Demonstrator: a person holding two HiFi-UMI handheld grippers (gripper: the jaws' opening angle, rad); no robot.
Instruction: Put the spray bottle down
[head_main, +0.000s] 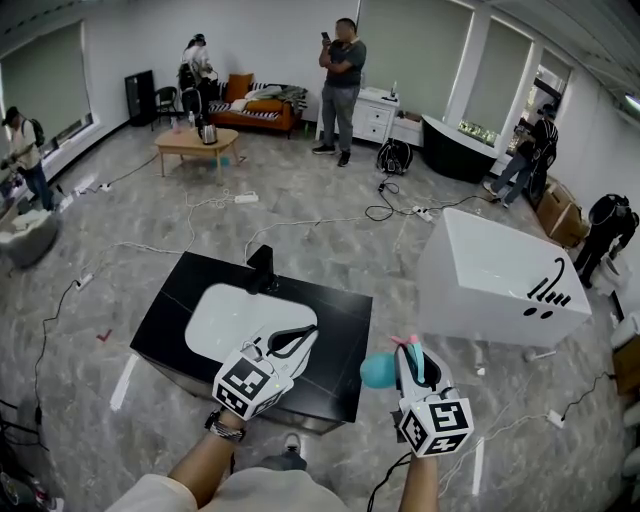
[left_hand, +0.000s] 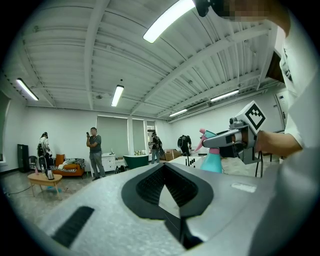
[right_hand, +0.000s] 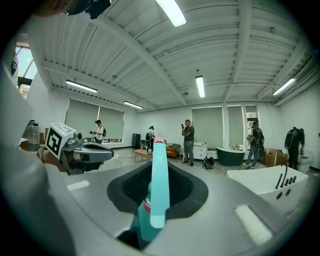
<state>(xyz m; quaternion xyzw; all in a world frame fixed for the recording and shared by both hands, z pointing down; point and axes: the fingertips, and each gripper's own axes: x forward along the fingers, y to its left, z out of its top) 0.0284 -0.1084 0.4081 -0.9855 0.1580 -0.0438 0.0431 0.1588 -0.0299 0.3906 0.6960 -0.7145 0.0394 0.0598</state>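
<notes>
My right gripper (head_main: 408, 352) is shut on a teal spray bottle (head_main: 378, 370) with a pink nozzle, held in the air by the right front corner of a black vanity (head_main: 335, 310). In the right gripper view the bottle (right_hand: 154, 195) stands upright between the jaws. My left gripper (head_main: 310, 333) hovers over the vanity's front, near the white basin (head_main: 222, 318). Its jaws meet at the tips with nothing between them. From the left gripper view, the bottle (left_hand: 212, 161) and the right gripper (left_hand: 235, 140) show off to the right.
A black faucet (head_main: 262, 268) stands at the basin's far side. A white bathtub (head_main: 500, 270) sits to the right. Cables and power strips run over the grey floor. Several people stand further back, near a wooden table (head_main: 195, 143) and an orange sofa (head_main: 255, 110).
</notes>
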